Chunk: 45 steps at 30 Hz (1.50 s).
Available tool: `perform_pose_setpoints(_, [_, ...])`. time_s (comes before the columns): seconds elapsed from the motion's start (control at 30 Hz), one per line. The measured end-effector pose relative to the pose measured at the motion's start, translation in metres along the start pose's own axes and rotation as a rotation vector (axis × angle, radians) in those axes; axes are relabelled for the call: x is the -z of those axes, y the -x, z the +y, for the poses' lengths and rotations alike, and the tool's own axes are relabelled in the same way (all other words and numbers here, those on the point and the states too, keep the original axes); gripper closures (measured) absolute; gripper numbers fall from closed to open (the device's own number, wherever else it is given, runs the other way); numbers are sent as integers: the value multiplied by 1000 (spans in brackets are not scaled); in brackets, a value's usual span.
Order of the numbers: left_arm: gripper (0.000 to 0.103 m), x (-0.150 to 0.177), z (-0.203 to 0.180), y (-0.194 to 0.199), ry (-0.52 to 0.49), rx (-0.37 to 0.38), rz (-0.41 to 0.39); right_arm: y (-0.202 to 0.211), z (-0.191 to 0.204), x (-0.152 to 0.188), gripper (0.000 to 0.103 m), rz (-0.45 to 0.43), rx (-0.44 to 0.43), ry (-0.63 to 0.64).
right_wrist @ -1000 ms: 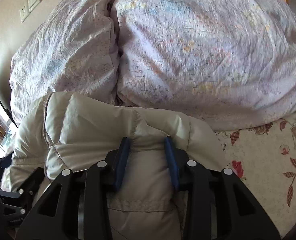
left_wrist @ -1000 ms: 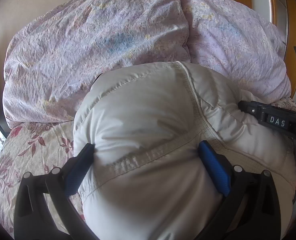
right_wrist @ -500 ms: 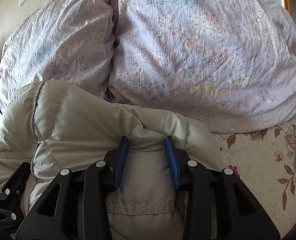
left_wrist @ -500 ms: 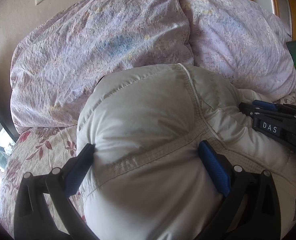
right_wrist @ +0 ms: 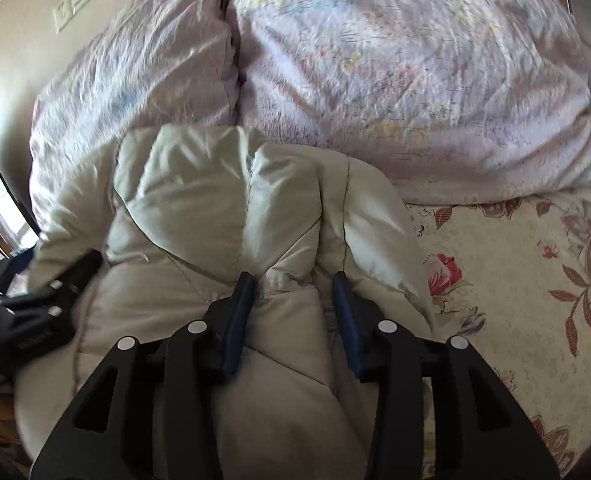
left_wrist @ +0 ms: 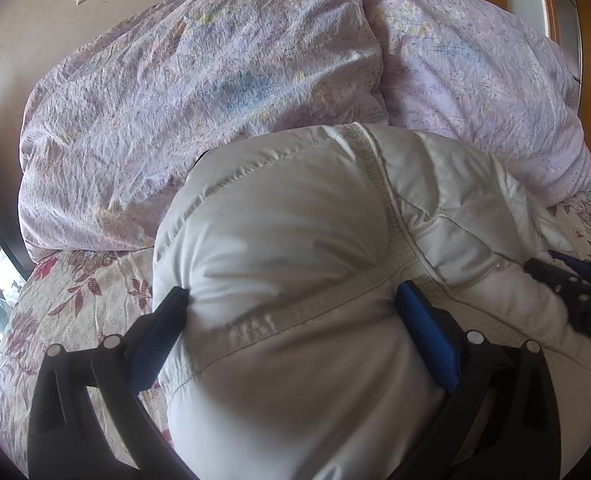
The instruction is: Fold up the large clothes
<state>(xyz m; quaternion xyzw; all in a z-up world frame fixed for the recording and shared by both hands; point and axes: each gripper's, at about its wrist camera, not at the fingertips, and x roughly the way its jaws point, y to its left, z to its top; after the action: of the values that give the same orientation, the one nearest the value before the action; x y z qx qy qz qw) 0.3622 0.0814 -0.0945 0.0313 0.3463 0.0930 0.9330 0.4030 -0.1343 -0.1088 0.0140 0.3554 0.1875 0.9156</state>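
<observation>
Fig.: Puffy jacket (left_wrist: 295, 240) bunched on bed (right_wrist: 515, 280), both grippers on it.
Left gripper (left_wrist: 291, 304), lower centre of left view: jaws wide, pads pressed into a thick roll of jacket filling the gap. Right gripper (right_wrist: 293, 280), lower centre of right view: jaws opening, narrow fold betw. them, left pad touching; right pad's contact unclear. Two pillows (left_wrist: 215, 80) lie across the upper frame, just behind jacket.
</observation>
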Motion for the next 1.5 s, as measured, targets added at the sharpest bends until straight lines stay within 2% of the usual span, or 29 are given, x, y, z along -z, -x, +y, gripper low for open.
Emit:
perform_pose_setpoints(0.37, [2, 2, -1, 8, 1, -12, -9, 4, -10, -1, 61, 23, -19, -50])
perform_pose_setpoints(0.5, [2, 7, 6, 27, 17, 6, -12, 40, -5, 6, 61, 4, -18, -52])
perform_pose_setpoints(0.6, [2, 15, 16, 53, 83, 60, -8, 68, -3, 18, 61, -31, -57, -48])
perform_pose_setpoints(0.73, [2, 27, 12, 87, 36, 87, -50, 85, -6, 30, 61, -38, -86, -66])
perform_pose_setpoints(0.83, [2, 35, 7, 100, -5, 90, -56, 81, -8, 37, 61, -11, -87, -71])
perform_pose_setpoints(0.9, [2, 39, 4, 96, -13, 97, -32, 67, -8, 42, 60, 44, -70, -67])
perform_pose_setpoints(1.07, [2, 50, 14, 73, 91, 174, 44, 41, -21, 47, 58, 114, -127, -122])
perform_pose_setpoints(1.17, [2, 55, 8, 69, 48, 128, 24, 39, -22, 48, 57, 109, -131, -130])
perform_pose_setpoints(1.27, [2, 56, 7, 69, 57, 112, 28, 40, -18, 50, 56, 91, -109, -123])
perform_pose_setpoints(1.37, [2, 54, 16, 79, 103, 144, 75, 48, -19, 48, 51, 95, -103, -131])
perform_pose_setpoints(1.43, [2, 56, 21, 92, 117, 155, 80, 60, -19, 48, 43, 95, -74, -135])
perform_pose_setpoints(1.5, [2, 59, 25, 106, 121, 153, 66, 74, -18, 49, 24, 88, -50, -138])
